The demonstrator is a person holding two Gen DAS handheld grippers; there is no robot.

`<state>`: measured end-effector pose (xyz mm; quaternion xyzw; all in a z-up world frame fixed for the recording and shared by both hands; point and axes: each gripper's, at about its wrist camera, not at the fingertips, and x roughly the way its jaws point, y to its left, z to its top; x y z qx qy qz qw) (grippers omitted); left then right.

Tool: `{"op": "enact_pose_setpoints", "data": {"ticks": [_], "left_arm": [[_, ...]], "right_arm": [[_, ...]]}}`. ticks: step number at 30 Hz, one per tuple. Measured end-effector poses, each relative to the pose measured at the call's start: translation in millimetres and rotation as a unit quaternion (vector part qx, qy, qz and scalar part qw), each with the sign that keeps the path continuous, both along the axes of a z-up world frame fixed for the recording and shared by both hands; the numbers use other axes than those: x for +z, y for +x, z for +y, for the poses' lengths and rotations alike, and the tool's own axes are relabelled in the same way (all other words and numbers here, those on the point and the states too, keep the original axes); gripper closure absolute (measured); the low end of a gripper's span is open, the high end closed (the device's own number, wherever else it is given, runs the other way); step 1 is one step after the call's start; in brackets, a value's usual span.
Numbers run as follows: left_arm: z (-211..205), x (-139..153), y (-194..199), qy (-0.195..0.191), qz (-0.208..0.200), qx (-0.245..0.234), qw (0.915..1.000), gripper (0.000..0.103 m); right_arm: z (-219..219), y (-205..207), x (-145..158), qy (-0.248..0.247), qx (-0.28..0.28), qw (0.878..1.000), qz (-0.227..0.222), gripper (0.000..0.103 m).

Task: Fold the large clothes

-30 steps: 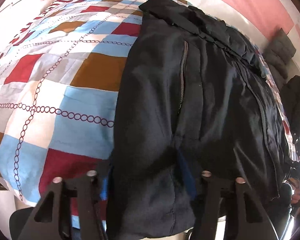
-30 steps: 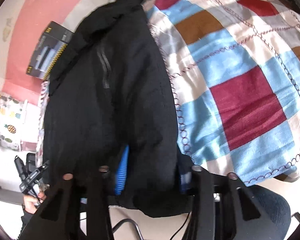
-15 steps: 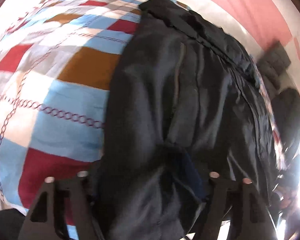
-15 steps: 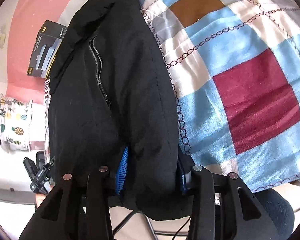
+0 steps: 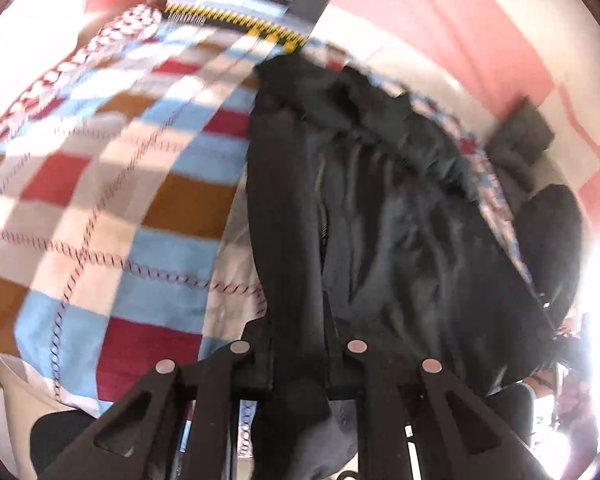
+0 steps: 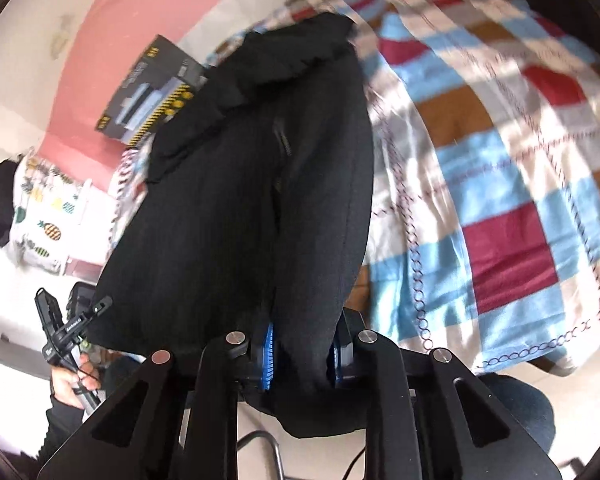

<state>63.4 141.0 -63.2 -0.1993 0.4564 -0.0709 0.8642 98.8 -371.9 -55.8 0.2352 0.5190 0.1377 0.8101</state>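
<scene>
Jacket [image 5: 380,208] hem, soft and heavy, is bunching where we are pinching it in both the left gripper [image 5: 298,354] and the right gripper [image 6: 300,346], whose jaws have just been closing.

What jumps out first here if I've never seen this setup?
A big black jacket lies down the middle of a bright checked blanket. Both the left gripper and the right gripper are clamped on its near hem. A dark box leans against the pink wall behind.

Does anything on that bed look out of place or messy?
Nothing damaged or spilled. The black jacket lies rumpled along one edge of the checked blanket, its near hem pinched and lifted by both grippers, and a cardboard box sits at the bed's far end.
</scene>
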Motion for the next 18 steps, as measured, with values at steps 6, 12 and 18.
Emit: {"op": "enact_pose_setpoints", "data": {"ticks": [6,12,18], "left_arm": [[13.8,38.9,-17.7,-0.032,-0.035,0.001,0.9989,0.088],[28.4,37.2,-43.2,-0.061,-0.026,0.009,0.9978,0.088],[33.7,38.6,-39.7,-0.102,-0.03,0.023,0.994,0.088]], "right_arm": [[4.9,-21.9,29.6,0.011,0.013,1.0,-0.025,0.087],[0.4,-53.1,30.0,0.032,0.003,0.999,-0.018,0.087],[-4.3,-57.5,31.0,0.066,-0.016,0.997,-0.019,0.087]]}}
